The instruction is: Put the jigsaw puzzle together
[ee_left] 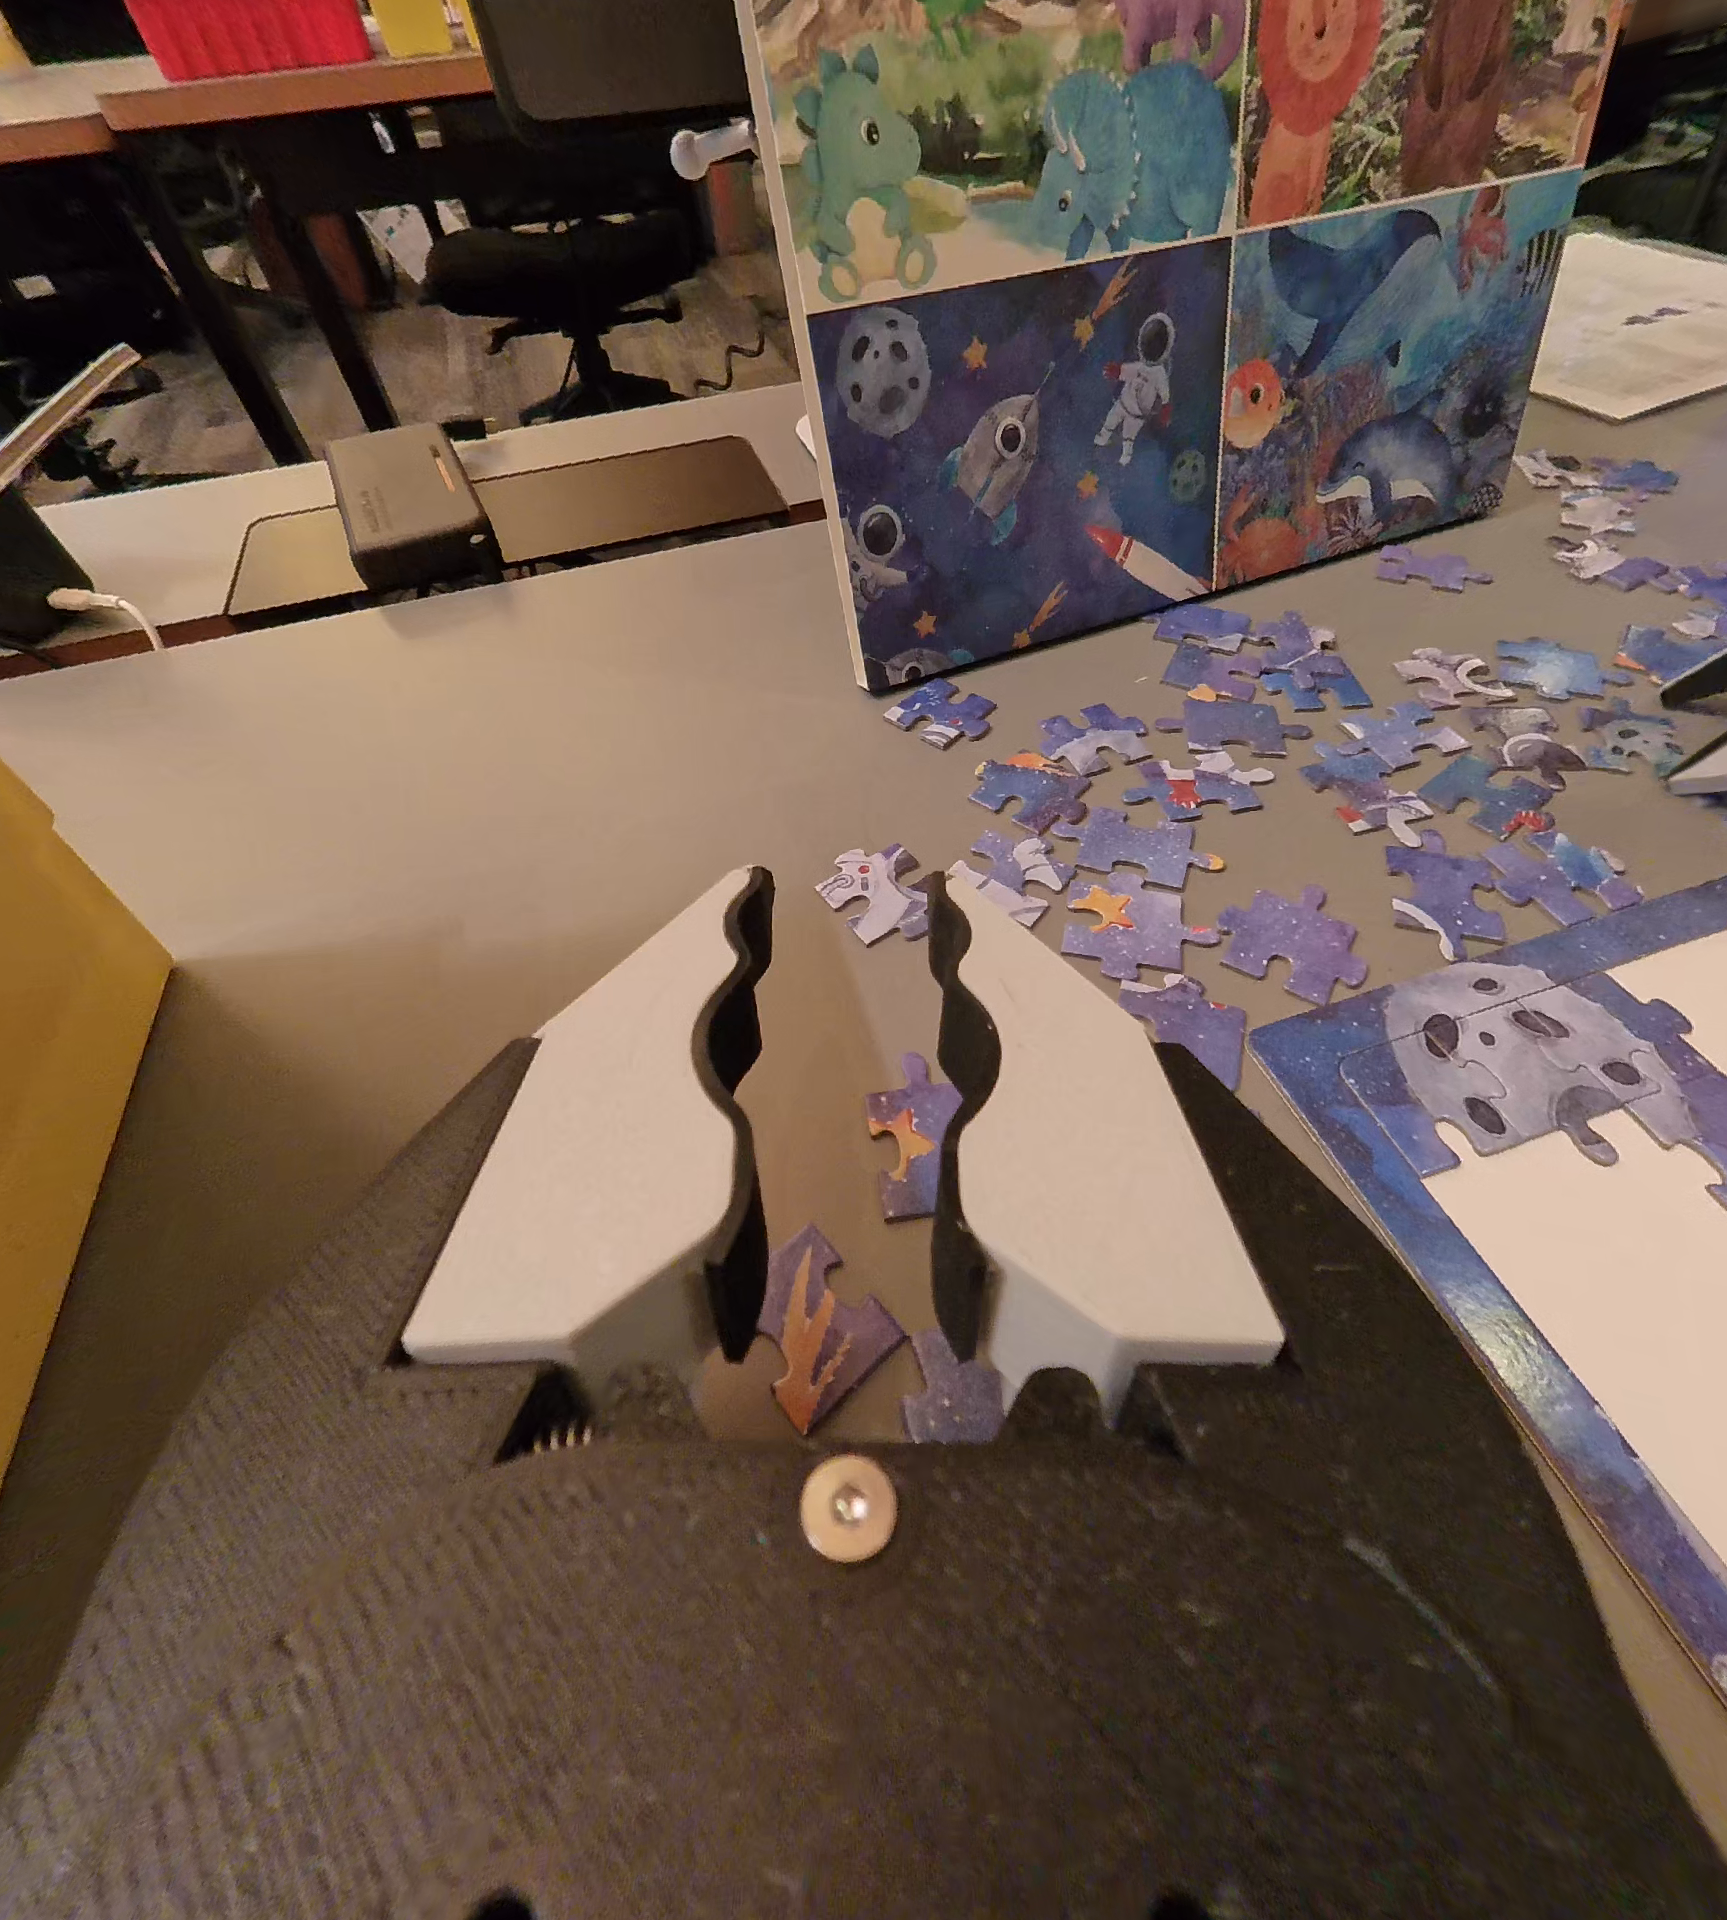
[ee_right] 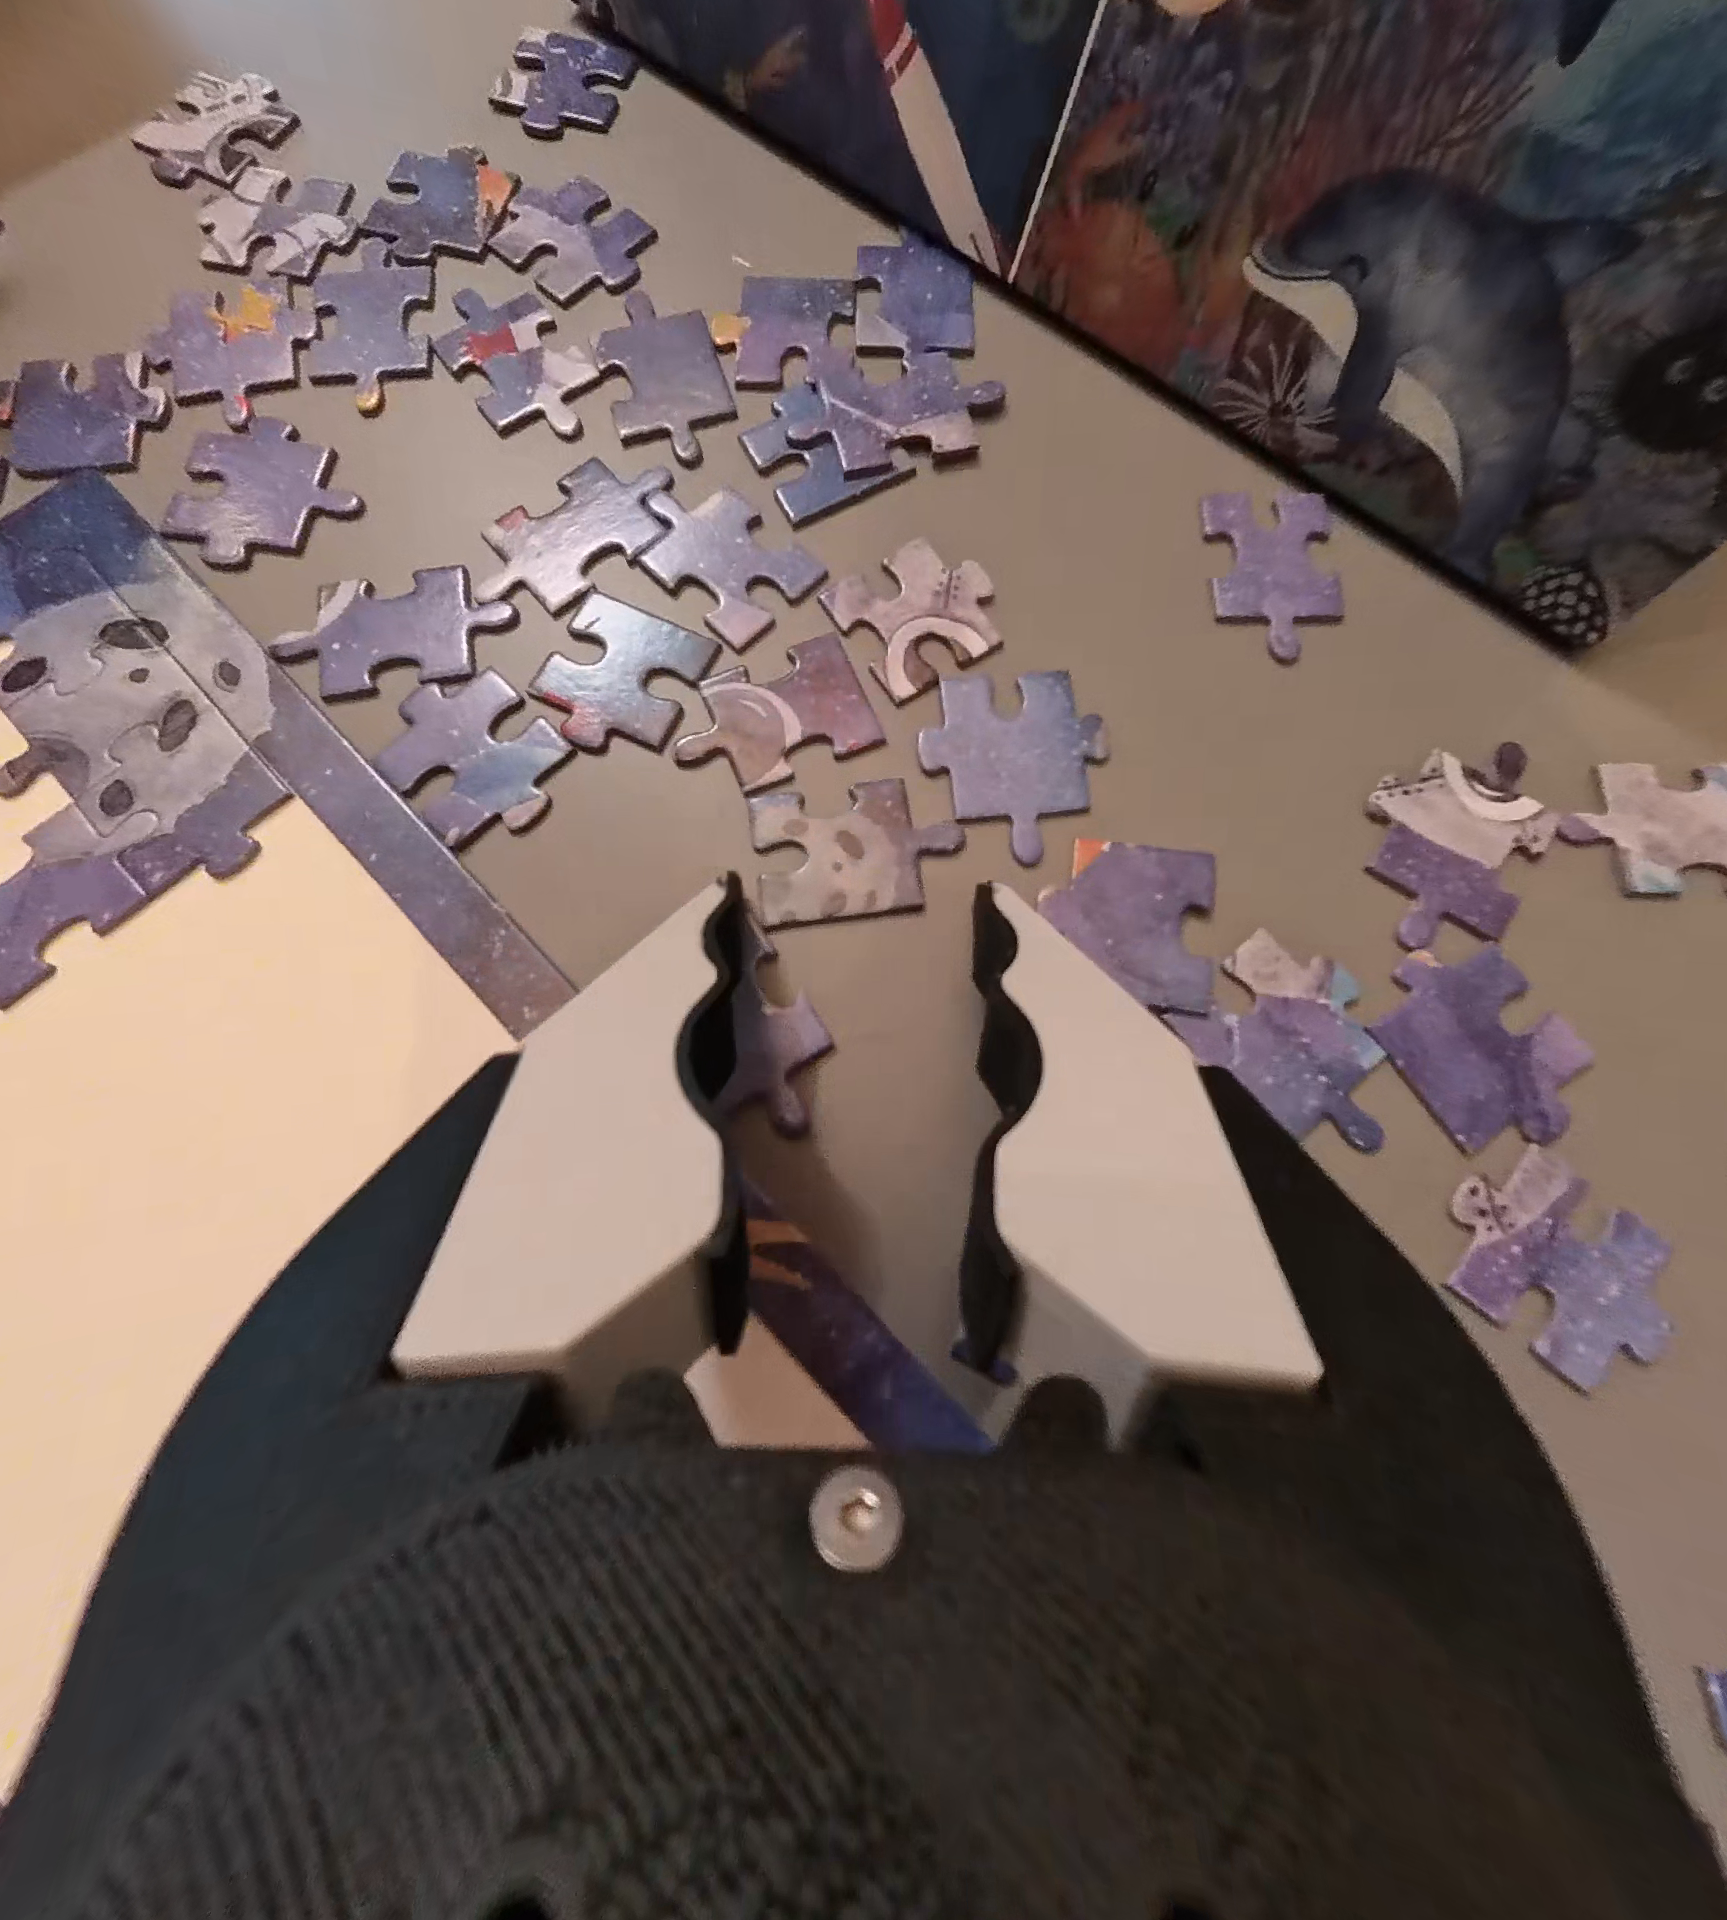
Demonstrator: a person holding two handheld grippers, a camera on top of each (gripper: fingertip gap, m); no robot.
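Puzzle pieces (ee_right: 620, 582) lie loose on the grey table (ee_left: 423, 790), none gripped. Right gripper (ee_right: 854, 904) is parted wide just above a moon-patterned piece (ee_right: 838, 852); another purple piece (ee_right: 781, 1029) sits beside its left pad, unpinched. Left gripper (ee_left: 848, 894) hovers narrowly parted, nothing held, near a white-and-purple piece (ee_left: 874, 888). Puzzle tray (ee_left: 1607, 1299), partly filled, lies beside both; picture box (ee_left: 1150, 364) stands behind.

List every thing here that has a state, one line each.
Left gripper: open, empty, above the table.
Right gripper: open, nothing pressed between its pads.
Puzzle board: partly filled, moon section in place.
Loose pieces: scattered face up.
Puzzle box: standing upright.
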